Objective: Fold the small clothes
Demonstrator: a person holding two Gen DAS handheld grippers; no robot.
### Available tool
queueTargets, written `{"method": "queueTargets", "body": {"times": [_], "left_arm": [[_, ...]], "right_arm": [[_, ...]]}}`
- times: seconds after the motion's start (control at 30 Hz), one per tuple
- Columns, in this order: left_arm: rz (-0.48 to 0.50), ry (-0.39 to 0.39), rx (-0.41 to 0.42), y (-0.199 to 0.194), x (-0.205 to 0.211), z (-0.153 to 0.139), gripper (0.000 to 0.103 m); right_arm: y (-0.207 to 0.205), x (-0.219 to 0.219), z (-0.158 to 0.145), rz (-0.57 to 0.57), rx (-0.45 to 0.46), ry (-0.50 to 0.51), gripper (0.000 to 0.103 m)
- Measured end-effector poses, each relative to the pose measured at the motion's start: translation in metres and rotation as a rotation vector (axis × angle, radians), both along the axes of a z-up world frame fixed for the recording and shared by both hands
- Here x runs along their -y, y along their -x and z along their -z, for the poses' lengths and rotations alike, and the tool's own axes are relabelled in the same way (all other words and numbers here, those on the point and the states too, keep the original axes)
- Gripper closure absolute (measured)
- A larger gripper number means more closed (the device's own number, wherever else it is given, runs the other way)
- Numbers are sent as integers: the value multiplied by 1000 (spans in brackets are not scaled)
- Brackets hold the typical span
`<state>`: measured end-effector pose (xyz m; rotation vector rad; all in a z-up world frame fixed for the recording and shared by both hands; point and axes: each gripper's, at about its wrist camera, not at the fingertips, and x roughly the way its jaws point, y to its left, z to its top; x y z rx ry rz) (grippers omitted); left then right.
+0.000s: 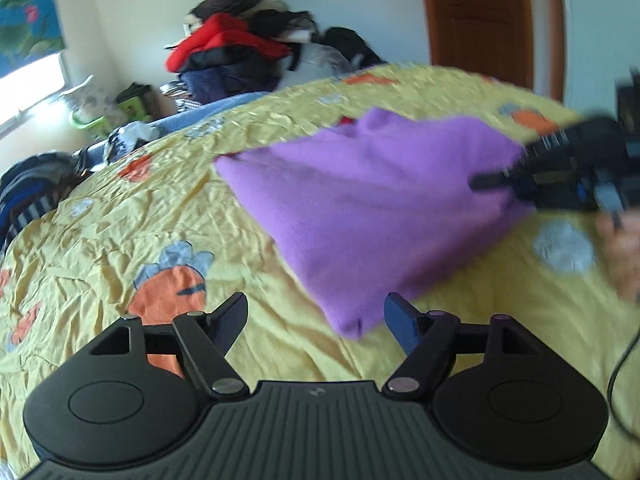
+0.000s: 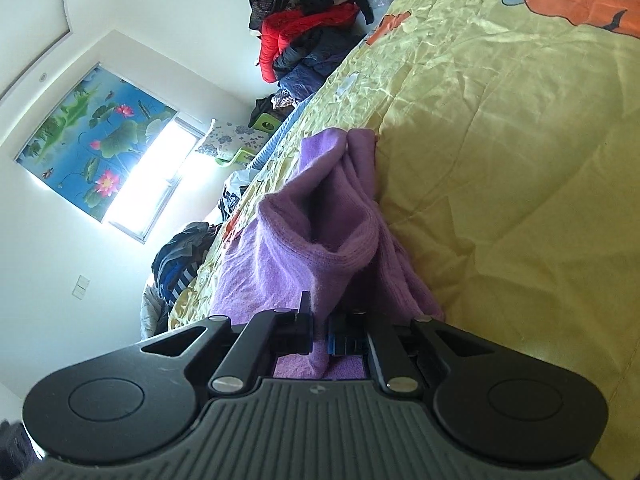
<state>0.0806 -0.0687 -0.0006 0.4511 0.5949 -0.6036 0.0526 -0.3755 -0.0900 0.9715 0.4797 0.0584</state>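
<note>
A small purple knit garment lies on the yellow bedspread, one side lifted toward the right. My left gripper hovers open just in front of the garment's near corner, with nothing pressed between its fingers. In the left wrist view my right gripper shows at the right edge, blurred, pinching the garment's right side. In the right wrist view the purple garment bunches up into folds, and my right gripper is shut on its edge, with fabric squeezed between the pads.
A heap of dark and red clothes sits at the bed's far edge, with another pile at the left edge. A brown door stands behind the bed. A hand shows at the right. Carrot patches dot the bedspread.
</note>
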Motion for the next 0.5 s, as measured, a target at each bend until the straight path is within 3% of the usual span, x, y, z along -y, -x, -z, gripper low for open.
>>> {"method": "queueTargets", "body": {"times": [0.1,0.2,0.27,0.37,0.5], "left_arm": [[12,-73,35,4,13,13,28],[-47,-97,92,2,19,20,28],[-111,-76,97,-4,15,20,26],[-179,16,47,-15,-3,15,26],[-180,36,12,-16,-17,13,26]], "right_arm": [[1,0,-1,3,-3,-5,91],[1,0,-1,2,-3,-4,91],[1,-1,-2,2,-2,-7,91],[2,0,-1,-4,-2,-25,92],[3,-2,4,-29,-47,10,90]]}}
